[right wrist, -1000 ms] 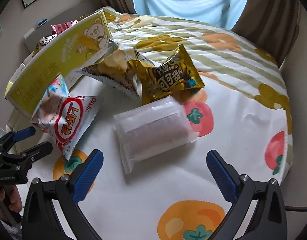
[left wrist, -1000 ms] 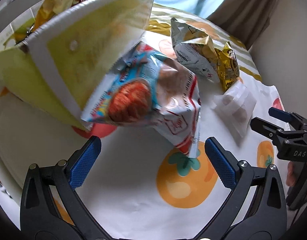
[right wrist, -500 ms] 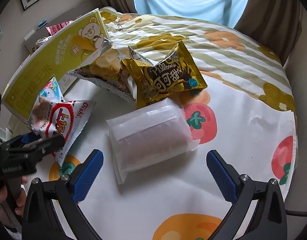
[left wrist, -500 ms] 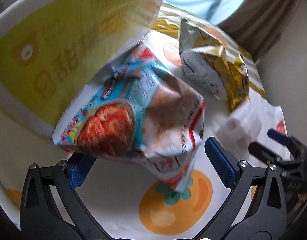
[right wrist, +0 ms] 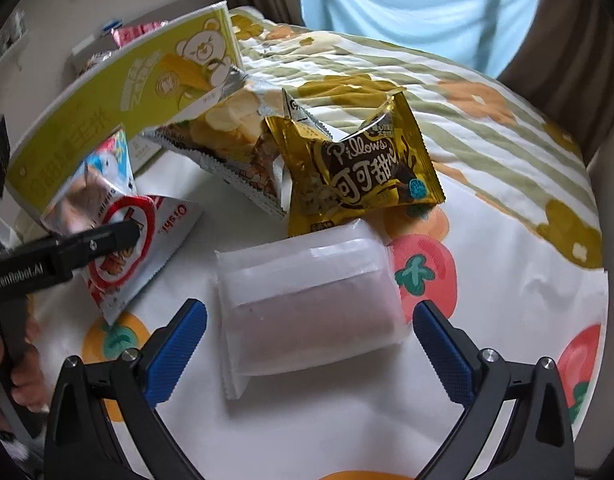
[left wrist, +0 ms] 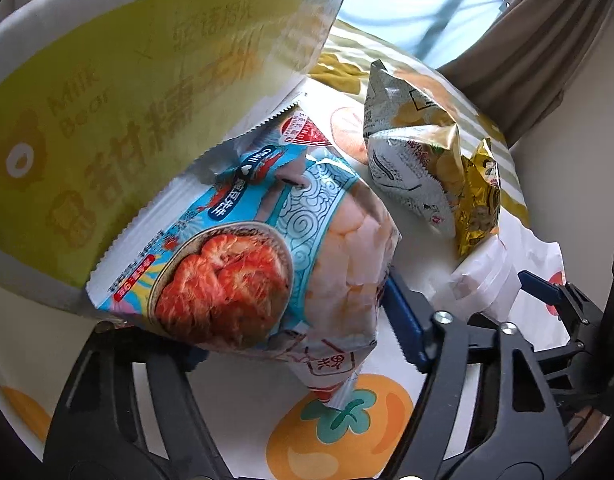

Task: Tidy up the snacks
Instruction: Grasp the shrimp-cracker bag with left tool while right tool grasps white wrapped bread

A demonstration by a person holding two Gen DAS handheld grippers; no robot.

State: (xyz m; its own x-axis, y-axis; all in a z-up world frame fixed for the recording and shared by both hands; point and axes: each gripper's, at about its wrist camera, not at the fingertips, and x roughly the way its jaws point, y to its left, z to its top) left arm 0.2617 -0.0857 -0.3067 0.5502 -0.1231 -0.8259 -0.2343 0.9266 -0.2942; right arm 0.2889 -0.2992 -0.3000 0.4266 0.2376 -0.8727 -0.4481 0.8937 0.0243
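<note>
A blue and red prawn-cracker bag (left wrist: 247,264) leans against a yellow-green bear box (left wrist: 127,120). My left gripper (left wrist: 295,320) has the bag between its jaws and is closing. Its right blue pad (left wrist: 403,320) touches the bag's side, and the bag hides the left pad. In the right wrist view one finger of that gripper (right wrist: 107,236) lies across the same bag (right wrist: 147,248). My right gripper (right wrist: 310,312) is open, low over a white wrapped packet (right wrist: 311,304) that lies between its fingers untouched.
A gold Pillows bag (right wrist: 359,172) and a crisp bag (right wrist: 227,136) lie behind the white packet, the crisp bag partly under the bear box (right wrist: 127,92). Everything rests on a round table with a fruit-print cloth (right wrist: 487,280). A hand (right wrist: 11,372) holds the left gripper's handle.
My left gripper moved in around the prawn-cracker bag and its jaws narrowed from wide open onto it. My right gripper sank closer to the white packet, still open.
</note>
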